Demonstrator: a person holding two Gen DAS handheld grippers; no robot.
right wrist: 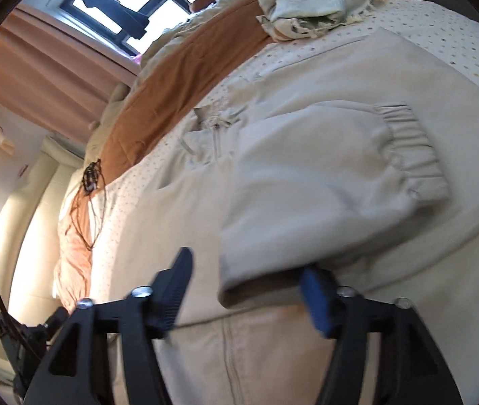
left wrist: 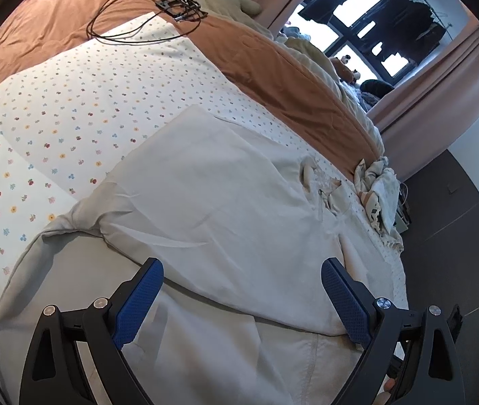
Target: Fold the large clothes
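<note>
A large cream zip-up garment (left wrist: 205, 175) lies spread on the flowered bed sheet (left wrist: 70, 101), with its collar and zip (left wrist: 320, 185) towards the bed's far side. My left gripper (left wrist: 242, 265) hovers low over its near part, open, with only flat fabric under the gap. In the right wrist view one sleeve (right wrist: 323, 168) is folded across the garment's body (right wrist: 340, 74), with its elastic cuff (right wrist: 411, 155) to the right. My right gripper (right wrist: 247, 263) is open at the sleeve's near fold. The blue pad (right wrist: 317, 297) is by the fabric's edge, and the other finger stands apart from it.
A crumpled pile of pale cloth (left wrist: 381, 189) (right wrist: 307, 0) sits at the bed's edge beyond the collar. A black cable with a small device (left wrist: 178, 6) (right wrist: 90, 175) lies on the brown blanket (left wrist: 290, 77). Pink curtains (left wrist: 442, 77) and dark floor (left wrist: 448, 209) lie past the bed.
</note>
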